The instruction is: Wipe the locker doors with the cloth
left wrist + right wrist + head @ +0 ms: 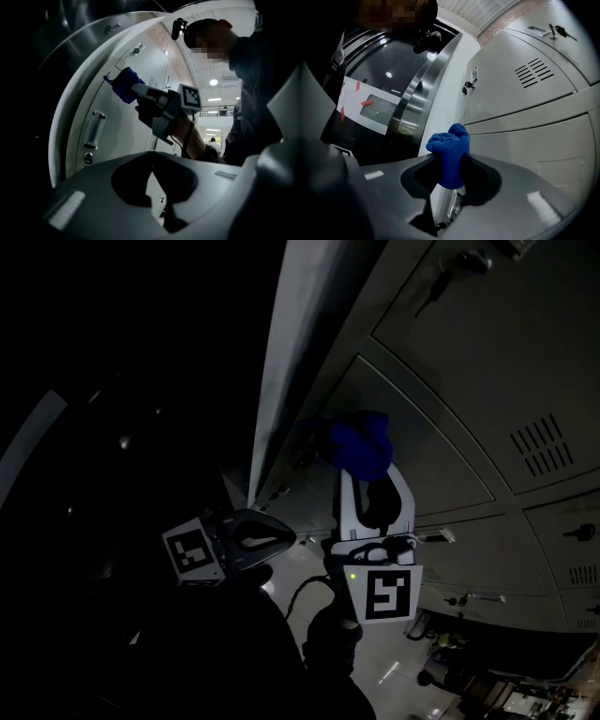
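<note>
Grey steel lockers [441,418] fill the dim wall ahead of me, and some of their doors carry vent slots [542,446]. My right claw [450,165] is clamped on the blue cloth [451,149], which bunches up in a wad above the jaws. From the left gripper view, that wad lies against a locker door [117,126] near its upper corner, above a label holder [93,130] and a small lock [87,158]. My left claw [151,165] has its jaws together at the tips with nothing between them. It sits lower than the right claw and to its left, beside the locker bank's side edge.
</note>
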Available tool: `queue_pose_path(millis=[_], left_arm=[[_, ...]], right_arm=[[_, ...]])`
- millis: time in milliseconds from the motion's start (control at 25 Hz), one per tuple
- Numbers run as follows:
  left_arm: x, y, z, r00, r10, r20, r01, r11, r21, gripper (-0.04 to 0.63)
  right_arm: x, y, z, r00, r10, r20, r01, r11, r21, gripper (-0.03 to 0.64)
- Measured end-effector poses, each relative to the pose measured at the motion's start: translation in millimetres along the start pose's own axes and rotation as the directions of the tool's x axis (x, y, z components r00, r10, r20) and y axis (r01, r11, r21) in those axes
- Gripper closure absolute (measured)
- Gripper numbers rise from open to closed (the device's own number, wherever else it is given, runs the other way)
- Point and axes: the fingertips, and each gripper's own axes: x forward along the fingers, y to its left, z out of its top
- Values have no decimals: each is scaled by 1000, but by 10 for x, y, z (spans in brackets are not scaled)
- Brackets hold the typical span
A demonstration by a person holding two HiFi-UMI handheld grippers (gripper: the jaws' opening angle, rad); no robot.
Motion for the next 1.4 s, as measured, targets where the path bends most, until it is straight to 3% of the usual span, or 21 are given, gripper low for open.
queue_pose_path(millis=[280,560,960,1400], left_arm=[[-198,132,83,999,-48,6,48,999,12,595],[-278,220,141,995,-103,8,103,995,19,595],[-21,96,97,976,-217,-10,217,976,13,595],[410,-327,-73,951,-304,-56,304,953,-1,595]], right_arm=[[518,121,57,998,-50,-29,48,997,-63,503],[678,-13,64,990,-128,-55,125,990,-61,503],[161,-410,104,966,-247,-78,241,967,-82,500],[-687,-962,80,922,-377,-90,370,925,-85,499]])
